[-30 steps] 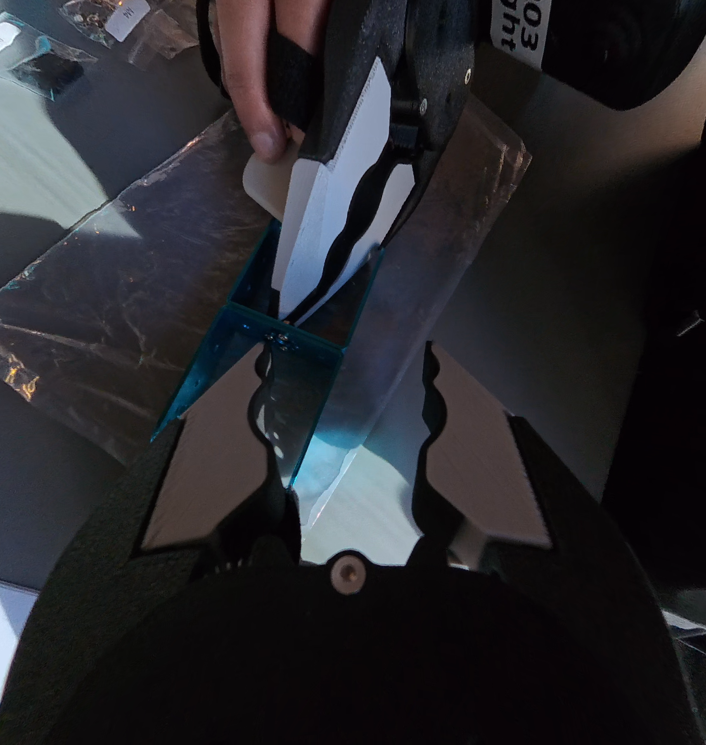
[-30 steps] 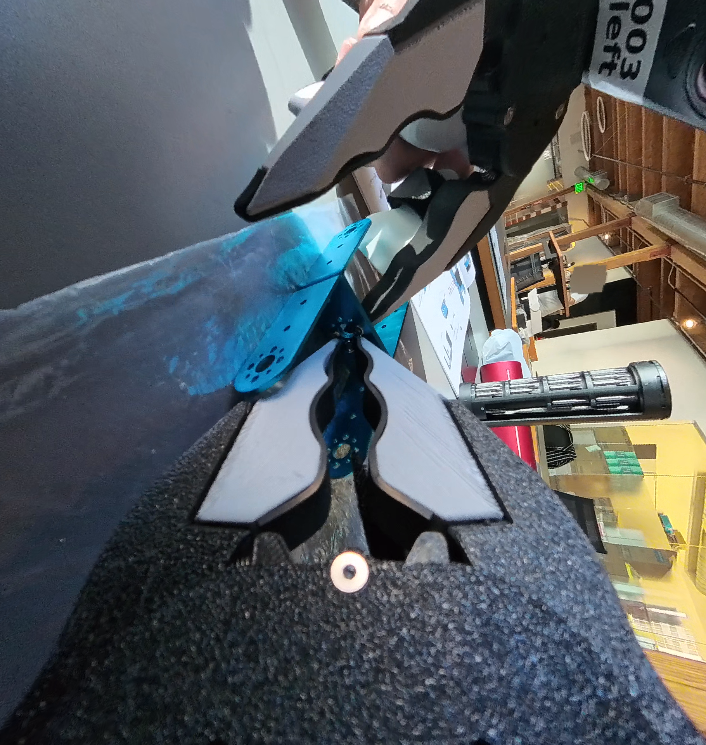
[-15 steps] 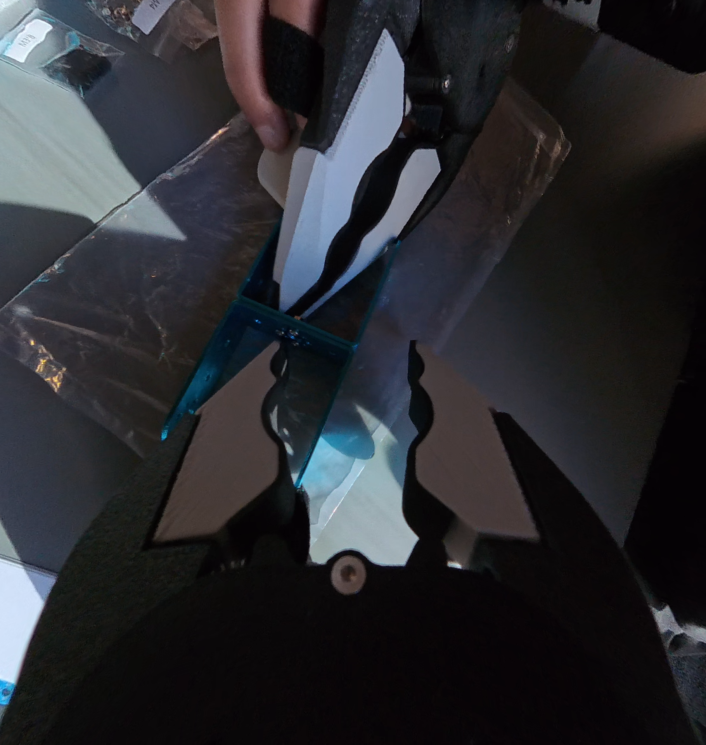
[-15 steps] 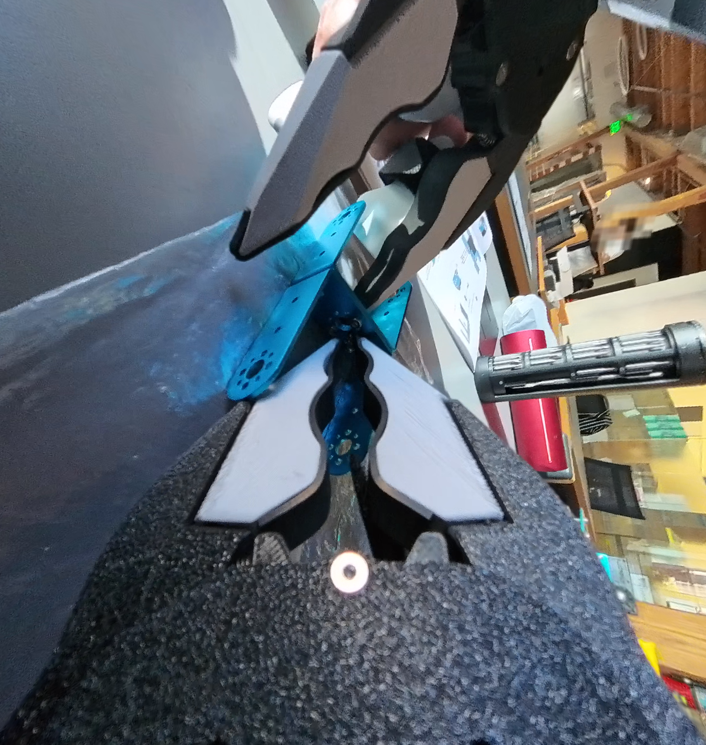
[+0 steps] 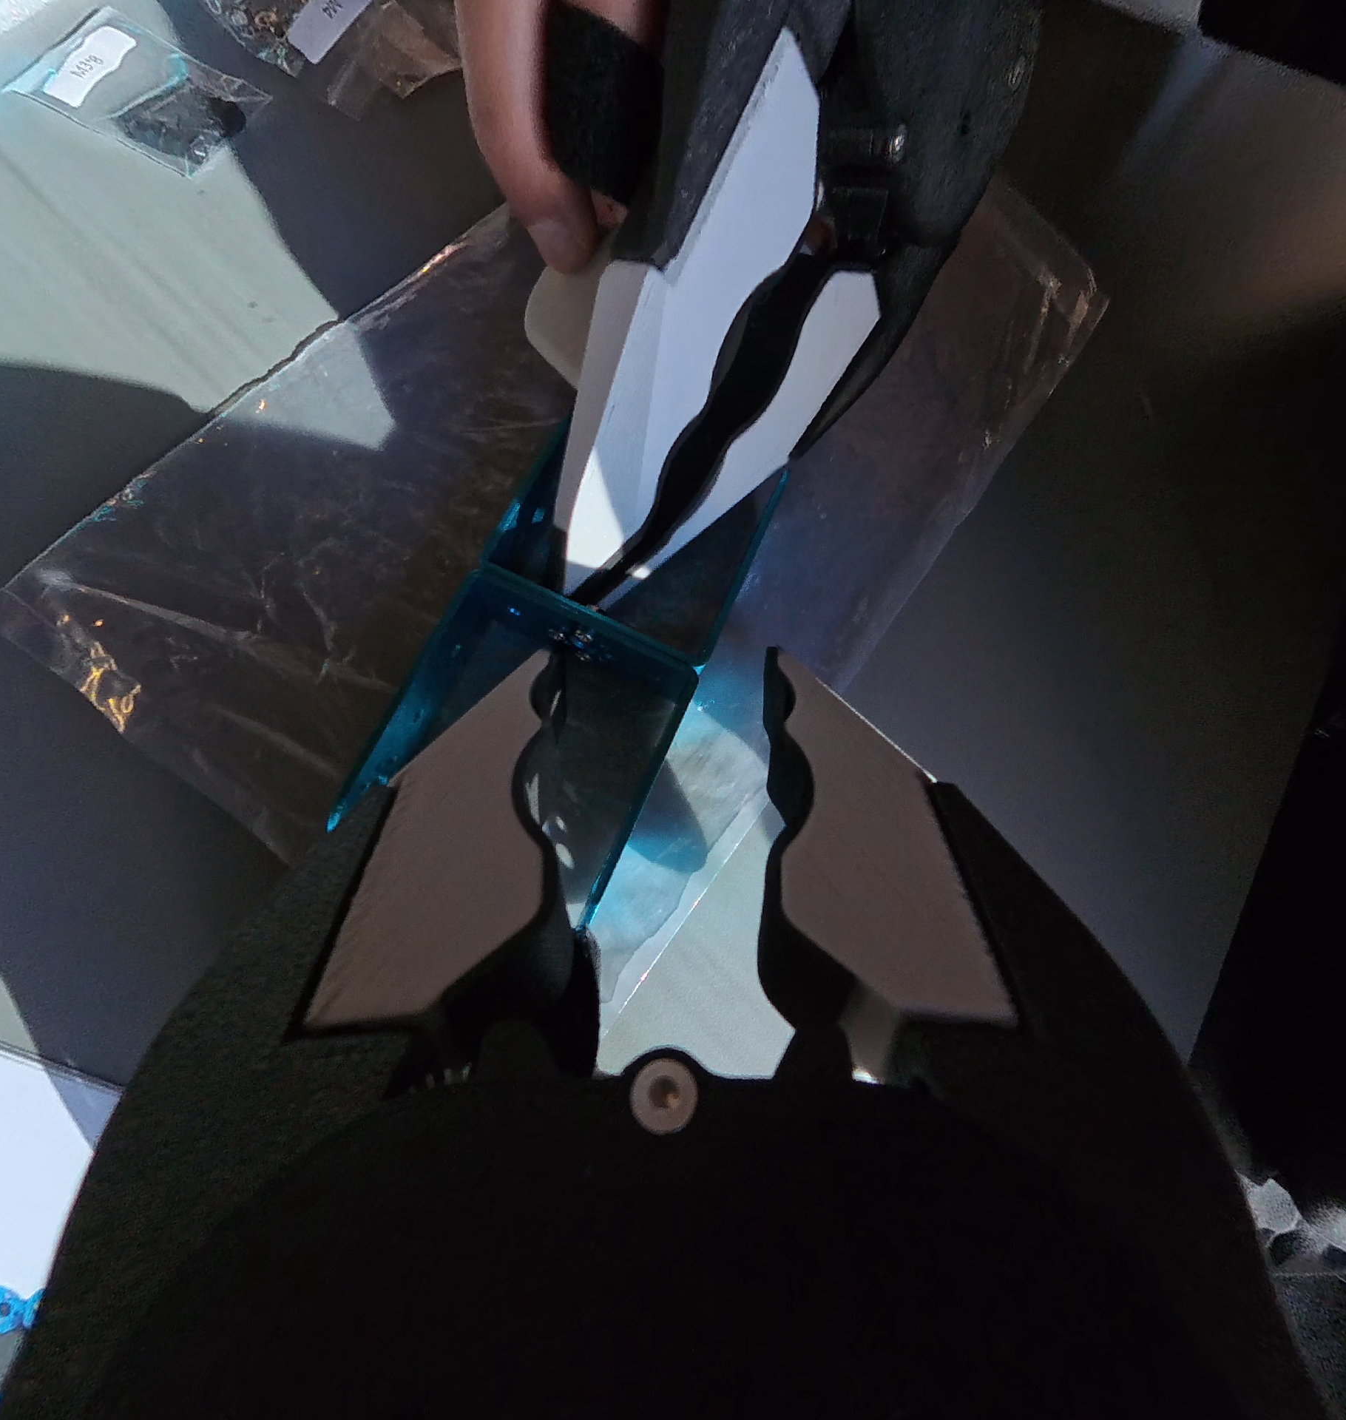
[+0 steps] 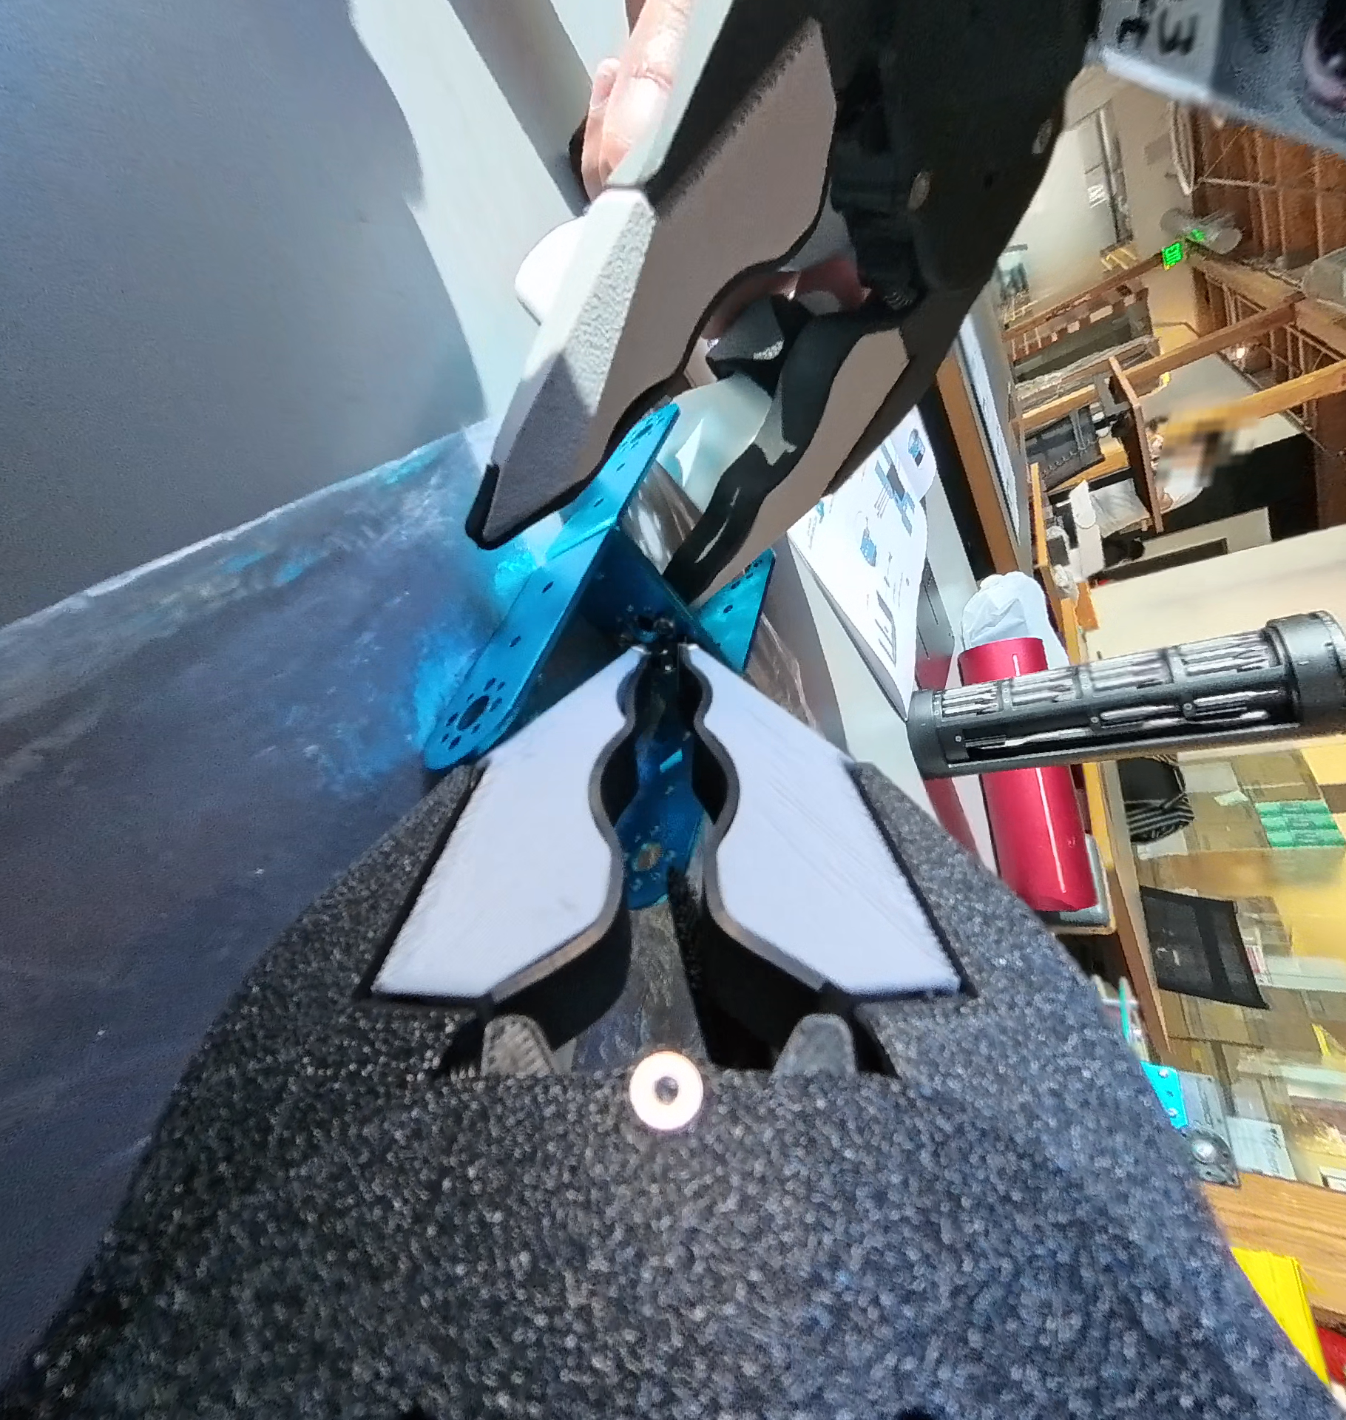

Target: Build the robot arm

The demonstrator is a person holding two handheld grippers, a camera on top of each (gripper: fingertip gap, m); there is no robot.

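Observation:
A blue metal bracket (image 5: 578, 630), made of two U-shaped pieces joined back to back, stands on a clear plastic bag (image 5: 270, 538) on the dark table. My right gripper (image 6: 662, 653) is shut on one blue plate of the bracket (image 6: 654, 807); it also shows in the left wrist view (image 5: 608, 584), coming in from the top with a person's hand behind it. My left gripper (image 5: 654, 661) is open, its two fingers either side of one side wall of the bracket. In the right wrist view the left gripper (image 6: 589, 557) sits opposite, over the bracket's far half.
Small clear bags of parts (image 5: 140, 107) lie at the far left of the table. A black cylindrical tool holder (image 6: 1131, 699) and a red cylinder (image 6: 1023, 784) stand to the right. A printed sheet (image 6: 885, 538) lies beyond the bracket. A room with shelves is behind. Left and right tips are no more than a few centimetres apart.
My left gripper's fingers have drawn closer together around the bracket wall. The right gripper stays shut on the bracket, which has barely moved.

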